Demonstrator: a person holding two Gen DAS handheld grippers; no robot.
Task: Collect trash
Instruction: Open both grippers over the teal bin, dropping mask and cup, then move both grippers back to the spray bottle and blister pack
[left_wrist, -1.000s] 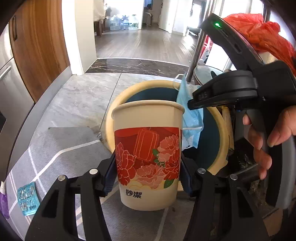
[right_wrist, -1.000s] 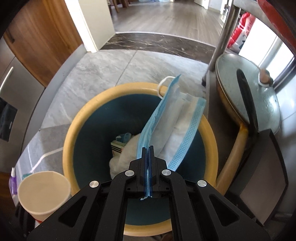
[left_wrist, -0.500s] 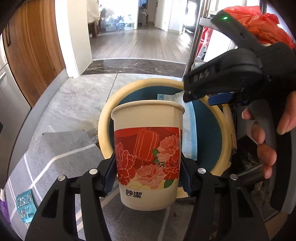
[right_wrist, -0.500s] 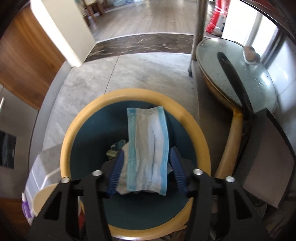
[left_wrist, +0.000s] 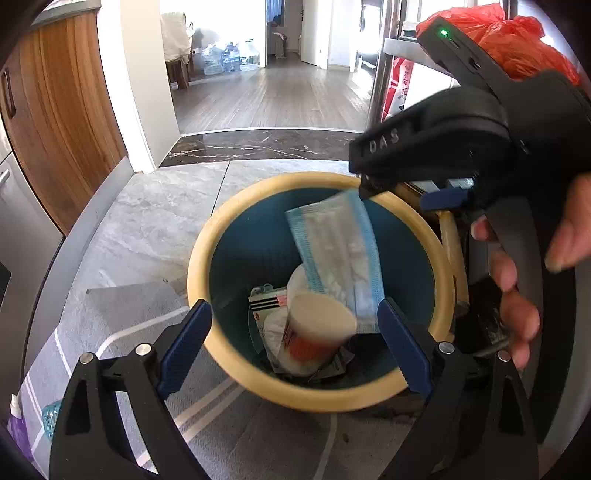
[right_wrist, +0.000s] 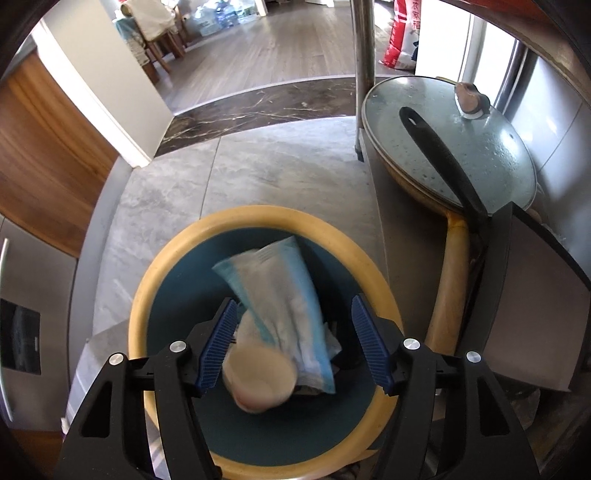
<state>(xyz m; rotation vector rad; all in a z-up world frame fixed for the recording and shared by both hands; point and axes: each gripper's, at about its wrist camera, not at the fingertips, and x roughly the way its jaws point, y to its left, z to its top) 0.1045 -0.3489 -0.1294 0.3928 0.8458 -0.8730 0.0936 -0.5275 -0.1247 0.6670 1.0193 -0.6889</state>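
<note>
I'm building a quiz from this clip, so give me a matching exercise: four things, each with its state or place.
1. blue pleated face mask
2. red-flowered paper cup
3. left gripper
4. glass-lidded frying pan

a. open above the yellow-rimmed blue bin
b. beside the bin
c. draped over the cup
d. blurred inside the bin, mouth up

1-c, 2-d, 3-a, 4-b

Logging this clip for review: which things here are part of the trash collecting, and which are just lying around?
Part of the job: trash bin, paper cup, face mask, both inside the bin; left gripper and right gripper, both open.

Lying about: lidded pan, red bag, mat.
</note>
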